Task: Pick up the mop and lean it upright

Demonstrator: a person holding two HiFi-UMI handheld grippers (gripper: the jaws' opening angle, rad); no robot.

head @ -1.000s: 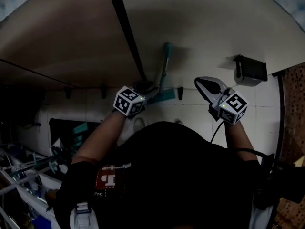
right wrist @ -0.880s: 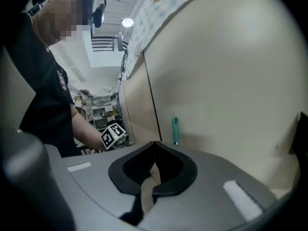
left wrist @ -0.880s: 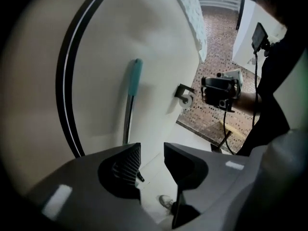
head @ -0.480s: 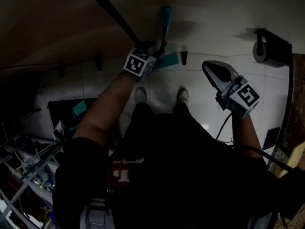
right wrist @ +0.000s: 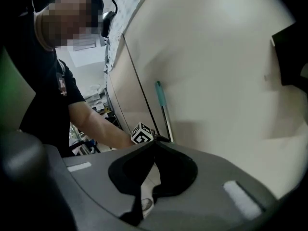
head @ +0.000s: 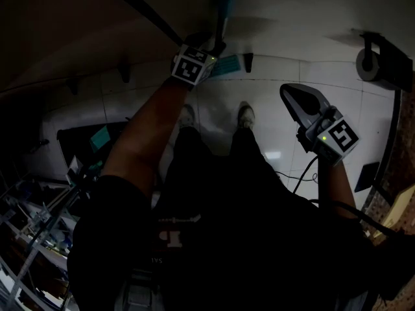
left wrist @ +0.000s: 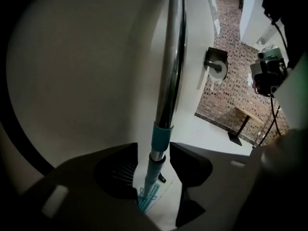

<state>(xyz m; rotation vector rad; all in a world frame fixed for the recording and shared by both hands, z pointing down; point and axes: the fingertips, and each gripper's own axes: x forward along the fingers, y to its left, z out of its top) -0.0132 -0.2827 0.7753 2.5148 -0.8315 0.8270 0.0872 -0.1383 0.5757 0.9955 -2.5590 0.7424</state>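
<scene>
Pale wall point(head: 292, 18), white tiled floor point(head: 285, 102). At 12 o'clock, mop point(left wrist: 168, 81) leaning upright, handle between wide, just-opened jaws of left gripper point(left wrist: 153, 148), ungripped. At 3 o'clock, right gripper point(right wrist: 155, 146), jaws pinched together, empty.

We see a paper roll point(head: 367, 64) in a dark holder on the pale wall point(left wrist: 86, 71), a dark strip point(head: 139, 8) crossing that wall, white floor tiles point(head: 285, 102), a cluttered metal rack point(head: 39, 225) at lower left, and a small table point(left wrist: 248, 113) on brick-coloured mosaic flooring point(left wrist: 226, 95).
</scene>
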